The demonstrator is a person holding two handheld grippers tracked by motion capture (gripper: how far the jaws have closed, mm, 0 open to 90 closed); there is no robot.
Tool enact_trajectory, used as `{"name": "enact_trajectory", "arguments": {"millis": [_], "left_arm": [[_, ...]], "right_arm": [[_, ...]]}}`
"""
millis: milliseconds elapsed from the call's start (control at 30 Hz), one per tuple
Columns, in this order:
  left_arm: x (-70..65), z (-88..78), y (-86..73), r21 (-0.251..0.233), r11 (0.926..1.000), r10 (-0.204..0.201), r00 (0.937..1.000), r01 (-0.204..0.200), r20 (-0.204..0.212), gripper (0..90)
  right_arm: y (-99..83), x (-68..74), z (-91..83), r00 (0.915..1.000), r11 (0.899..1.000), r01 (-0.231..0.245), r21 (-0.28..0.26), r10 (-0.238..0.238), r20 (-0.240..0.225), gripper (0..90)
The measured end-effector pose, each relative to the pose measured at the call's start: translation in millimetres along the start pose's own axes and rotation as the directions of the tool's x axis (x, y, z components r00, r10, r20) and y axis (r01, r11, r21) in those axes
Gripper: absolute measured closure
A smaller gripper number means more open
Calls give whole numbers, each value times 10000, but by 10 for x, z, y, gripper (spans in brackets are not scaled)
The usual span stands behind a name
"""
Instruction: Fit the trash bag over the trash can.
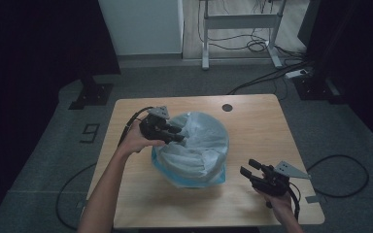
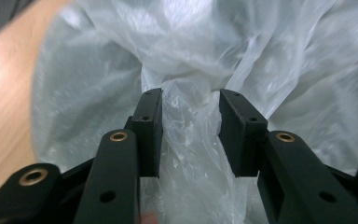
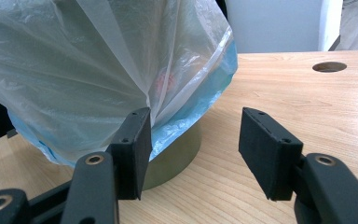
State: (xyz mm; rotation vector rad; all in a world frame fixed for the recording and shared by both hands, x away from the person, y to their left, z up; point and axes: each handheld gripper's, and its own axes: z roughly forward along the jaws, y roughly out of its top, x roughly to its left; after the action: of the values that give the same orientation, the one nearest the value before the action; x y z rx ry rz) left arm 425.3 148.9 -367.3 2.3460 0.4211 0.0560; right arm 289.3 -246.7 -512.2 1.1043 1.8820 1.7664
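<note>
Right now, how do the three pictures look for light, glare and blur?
High view: dim overall, with the surroundings of the wooden table nearly black. Left gripper view: translucent white plastic bag sharp between the jaws, soft and glary at the edges. Right gripper view: bright and crisp, with the bag casting shade beneath it.

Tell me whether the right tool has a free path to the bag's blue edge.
Probably yes: the right tool stands open beside the bag, with bare table between and nothing in the way.

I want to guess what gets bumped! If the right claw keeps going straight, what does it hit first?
Probably the plastic bag over the bin: the right claw points at its hanging edge, with bare table between its pads. Depth is hard to judge.
</note>
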Motion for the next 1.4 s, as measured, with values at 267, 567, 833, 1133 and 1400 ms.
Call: {"name": "enact_trajectory", "arguments": {"millis": [267, 567, 833, 1133, 1400], "left_arm": [[-45, -21, 42, -274, 9995, 168, 9997, -173, -179, 521], [60, -310, 74, -3136, 9493, 35, 9971, 206, 763, 477], [13, -162, 341, -2857, 9583, 387, 9923, -34, 1178, 484], [-37, 178, 566, -1290, 9912, 441, 9937, -307, 1026, 583], [-25, 325, 624, -136, 9995, 305, 9971, -296, 694, 582]], "right_arm": [[-6, -2, -2, 10000, 10000, 6, 82, -7, 9, 433], [36, -1, -28, 9991, 9993, -363, -72, 361, -229, 433], [33, -2, -15, 9992, 9995, -305, -6, 305, -254, 433], [51, 34, -32, 9990, 9997, -251, 3, 251, -361, 434], [56, 38, -23, 9986, 9995, -292, 78, 295, -450, 433]]}}
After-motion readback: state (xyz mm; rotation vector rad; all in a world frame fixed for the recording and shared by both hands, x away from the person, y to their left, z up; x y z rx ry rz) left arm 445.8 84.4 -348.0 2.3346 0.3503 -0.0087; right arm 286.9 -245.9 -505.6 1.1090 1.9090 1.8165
